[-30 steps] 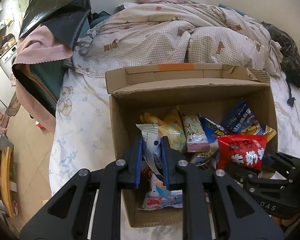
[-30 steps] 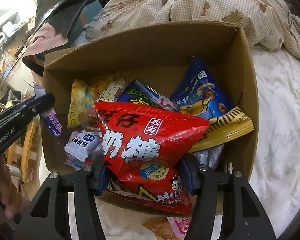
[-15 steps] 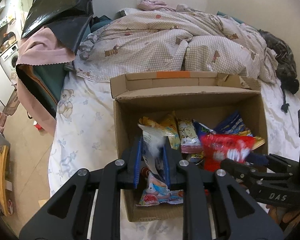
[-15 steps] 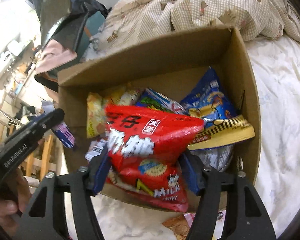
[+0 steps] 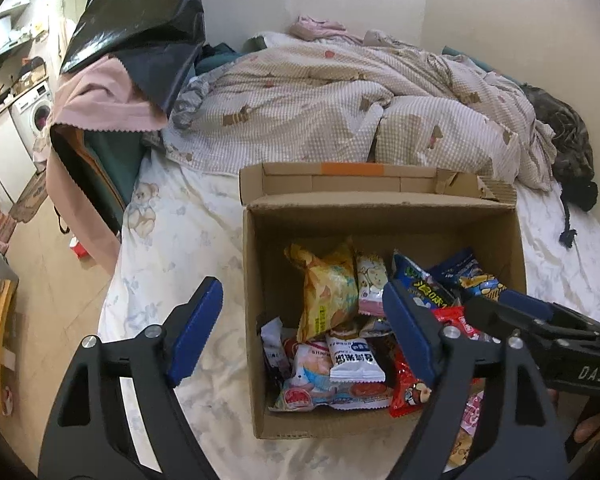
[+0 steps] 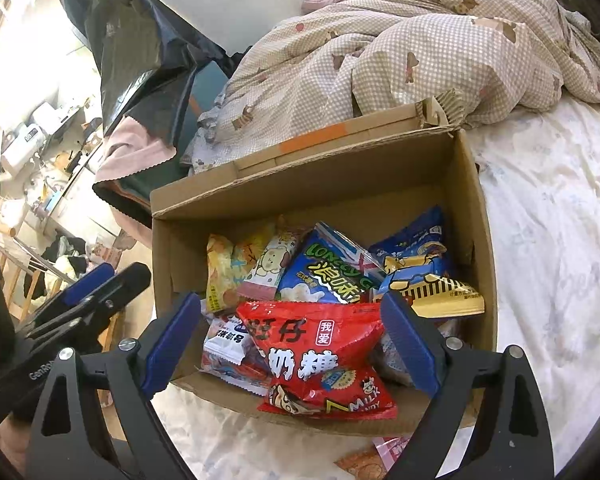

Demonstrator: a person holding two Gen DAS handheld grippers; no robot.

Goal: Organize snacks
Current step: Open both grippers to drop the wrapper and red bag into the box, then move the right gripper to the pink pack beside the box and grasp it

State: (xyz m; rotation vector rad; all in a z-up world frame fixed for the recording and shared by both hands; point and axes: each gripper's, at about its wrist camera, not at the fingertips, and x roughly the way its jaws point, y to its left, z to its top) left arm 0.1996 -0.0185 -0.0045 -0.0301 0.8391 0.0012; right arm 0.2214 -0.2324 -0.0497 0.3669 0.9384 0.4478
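Cardboard box [image 6: 472, 208] of snacks on bed, checked duvet [image 5: 340, 120] behind, both grippers' jaws just opened, gripping nothing.

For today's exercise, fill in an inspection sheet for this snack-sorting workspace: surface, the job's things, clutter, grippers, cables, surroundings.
Surface: bed sheet, white, faint print.
Job's things: cardboard box open, holding snacks; red candy bag on top at the near edge; white packet lies inside.
Clutter: more packets on the sheet before the box.
Grippers: left gripper and right gripper open, jaws just opened, gripping nothing.
Cables: nothing seen.
Surroundings: checked quilt, black bag, washing machine.
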